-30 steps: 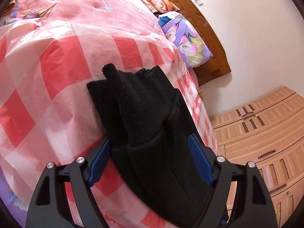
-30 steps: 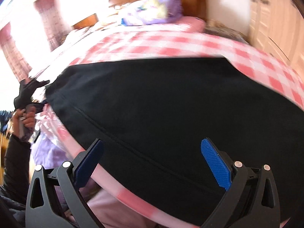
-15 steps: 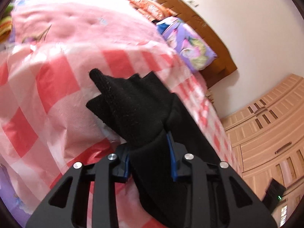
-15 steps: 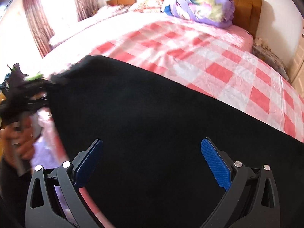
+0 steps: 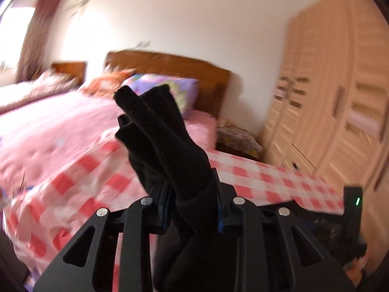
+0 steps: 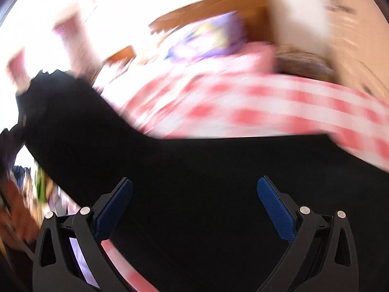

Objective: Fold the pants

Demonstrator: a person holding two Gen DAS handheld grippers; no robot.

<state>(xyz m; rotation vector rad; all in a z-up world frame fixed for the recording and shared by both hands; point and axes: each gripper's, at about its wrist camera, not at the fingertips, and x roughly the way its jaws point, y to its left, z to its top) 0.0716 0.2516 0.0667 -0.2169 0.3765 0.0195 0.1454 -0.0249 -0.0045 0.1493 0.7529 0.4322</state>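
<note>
The black pants (image 5: pixel 165 133) are bunched between the blue pads of my left gripper (image 5: pixel 192 194), which is shut on them and holds the cloth up above the bed, its folded end sticking up past the fingers. In the blurred right wrist view the pants (image 6: pixel 194 160) spread wide across the bed's near edge and rise toward the upper left. My right gripper (image 6: pixel 194 194) hovers over that dark cloth, open, its pads apart and pressing on nothing.
A red-and-white checked sheet (image 5: pixel 255 177) covers the bed, with a pink quilt (image 5: pixel 48 126) to the left. A purple floral pillow (image 5: pixel 180 87) lies against the wooden headboard (image 5: pixel 170 65). A tall wooden wardrobe (image 5: pixel 328 97) stands at the right. A hand (image 6: pixel 14 209) shows low left.
My left gripper closed on the bunched pants, then lifted and rolled, so its view now faces the headboard and wall. The right gripper stayed open over the cloth while its view swung.
</note>
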